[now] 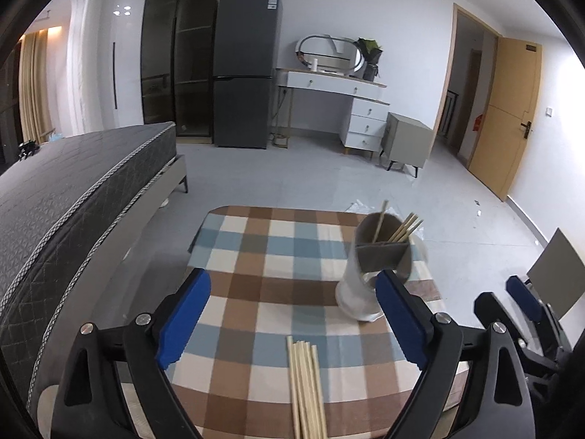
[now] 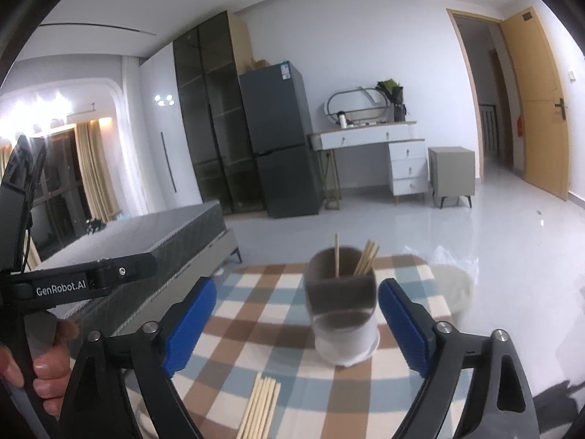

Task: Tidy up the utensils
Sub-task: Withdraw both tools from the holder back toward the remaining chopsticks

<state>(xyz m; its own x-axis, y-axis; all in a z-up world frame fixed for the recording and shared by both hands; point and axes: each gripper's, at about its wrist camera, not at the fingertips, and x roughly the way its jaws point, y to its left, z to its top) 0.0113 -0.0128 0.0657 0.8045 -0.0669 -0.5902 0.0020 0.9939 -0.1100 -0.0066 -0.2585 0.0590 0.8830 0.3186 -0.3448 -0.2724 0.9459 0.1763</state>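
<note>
Wooden chopsticks (image 1: pixel 305 387) are lying near us, long axis running near-to-far, between our spread left gripper (image 1: pixel 292 320) pads; we are judging that hand nearer. Our right gripper (image 2: pixel 297 323) is gaping empty, facing the holder (image 2: pixel 342 303).

Both wrist views look forward and down over the checked table (image 1: pixel 256 241), sharing the divided holder (image 2: pixel 342 292).
</note>
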